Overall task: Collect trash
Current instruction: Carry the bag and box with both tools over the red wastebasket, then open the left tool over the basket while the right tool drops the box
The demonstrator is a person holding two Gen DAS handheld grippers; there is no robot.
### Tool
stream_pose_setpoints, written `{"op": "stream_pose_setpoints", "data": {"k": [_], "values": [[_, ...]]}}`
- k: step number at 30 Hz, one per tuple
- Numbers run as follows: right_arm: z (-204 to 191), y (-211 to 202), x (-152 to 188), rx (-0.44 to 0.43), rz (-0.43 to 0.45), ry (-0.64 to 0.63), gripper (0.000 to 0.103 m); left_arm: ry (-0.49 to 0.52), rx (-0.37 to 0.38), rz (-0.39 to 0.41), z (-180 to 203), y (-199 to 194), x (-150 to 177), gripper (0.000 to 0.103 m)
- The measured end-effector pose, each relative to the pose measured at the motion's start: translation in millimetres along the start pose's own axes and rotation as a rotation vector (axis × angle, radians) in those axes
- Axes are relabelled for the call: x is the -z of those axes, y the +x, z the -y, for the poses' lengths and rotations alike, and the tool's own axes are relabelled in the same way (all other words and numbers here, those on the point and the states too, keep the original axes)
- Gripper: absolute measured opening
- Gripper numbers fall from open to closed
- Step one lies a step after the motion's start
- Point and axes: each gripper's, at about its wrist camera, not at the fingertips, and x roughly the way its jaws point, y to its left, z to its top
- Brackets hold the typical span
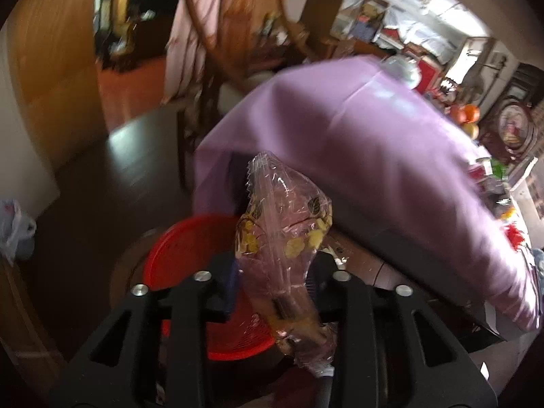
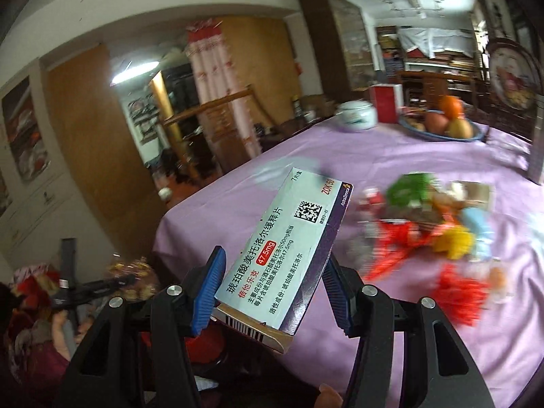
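Note:
My left gripper (image 1: 277,272) is shut on a clear plastic wrapper (image 1: 285,234) printed with yellow and black leaves, held above a red mesh basket (image 1: 190,248) on the dark floor beside the table. My right gripper (image 2: 272,285) is shut on a white and purple medicine box (image 2: 285,248) with Chinese print, held above the near corner of the table with the purple cloth (image 2: 391,159). A blurred heap of red, green, yellow and blue wrappers (image 2: 431,224) lies on the cloth to the right of the box.
A white lidded jar (image 2: 355,115), a red box (image 2: 386,102) and a blue fruit bowl (image 2: 442,125) stand at the table's far end. A wooden chair (image 1: 238,34) stands behind the table. A white plastic bag (image 1: 15,227) lies on the floor at left.

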Motion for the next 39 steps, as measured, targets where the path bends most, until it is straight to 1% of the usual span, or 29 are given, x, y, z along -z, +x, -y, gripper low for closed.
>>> {"op": "stream_pose_setpoints", "data": {"k": [1, 2, 3, 4, 5, 7, 9, 10, 13, 15, 19, 22, 23, 25, 26, 27, 28, 30, 33, 36, 39], "values": [[-6, 5, 0, -0.011, -0.012, -0.008, 0.056, -0.009, -0.023, -0.012, -3, 8, 4, 0.054], [-19, 14, 1, -0.028, -0.031, -0.02, 0.056, -0.013, -0.055, -0.016, -7, 14, 7, 0.068], [-30, 21, 1, -0.04, -0.047, -0.031, 0.056, -0.006, -0.105, -0.018, -10, 19, 12, 0.076], [-41, 29, 3, -0.054, -0.065, -0.044, 0.056, -0.002, -0.137, -0.016, -12, 22, 15, 0.087], [-48, 36, 3, -0.063, -0.078, -0.053, 0.056, 0.002, -0.167, -0.004, -16, 22, 18, 0.09], [-66, 53, 3, -0.086, -0.11, -0.072, 0.056, -0.002, -0.174, 0.009, -23, 20, 21, 0.091], [-88, 71, 8, -0.118, -0.149, -0.097, 0.056, -0.032, -0.19, 0.028, -35, 14, 21, 0.093], [-91, 78, 9, -0.127, -0.161, -0.103, 0.056, -0.044, -0.198, 0.038, -42, 11, 21, 0.093], [-119, 102, 20, -0.169, -0.219, -0.132, 0.056, -0.1, -0.246, 0.078, -67, 3, 20, 0.094], [-140, 121, 28, -0.193, -0.261, -0.161, 0.056, -0.143, -0.266, 0.089, -87, -2, 21, 0.094], [-173, 155, 45, -0.241, -0.343, -0.198, 0.056, -0.225, -0.243, 0.082, -115, -4, 24, 0.094], [-195, 183, 55, -0.279, -0.404, -0.222, 0.057, -0.263, -0.25, 0.073, -130, -5, 27, 0.094], [-205, 193, 59, -0.292, -0.423, -0.236, 0.057, -0.268, -0.254, 0.071, -130, -5, 28, 0.094], [-217, 211, 64, -0.312, -0.455, -0.258, 0.059, -0.29, -0.26, 0.061, -139, -3, 30, 0.094], [-222, 217, 68, -0.325, -0.474, -0.266, 0.066, -0.303, -0.262, 0.054, -144, -3, 31, 0.094], [-228, 225, 70, -0.337, -0.496, -0.269, 0.071, -0.313, -0.264, 0.049, -147, -2, 33, 0.094], [-229, 228, 70, -0.343, -0.503, -0.264, 0.073, -0.32, -0.266, 0.046, -151, -1, 32, 0.094], [-230, 230, 69, -0.344, -0.499, -0.261, 0.073, -0.332, -0.269, 0.04, -156, -1, 35, 0.094], [-225, 237, 63, -0.322, -0.483, -0.257, 0.073, -0.34, -0.26, 0.035, -156, 0, 35, 0.094], [-215, 229, 57, -0.304, -0.459, -0.227, 0.074, -0.329, -0.252, 0.038, -148, -1, 33, 0.094], [-199, 217, 52, -0.29, -0.426, -0.204, 0.075, -0.294, -0.246, 0.056, -133, -6, 26, 0.094]]}}
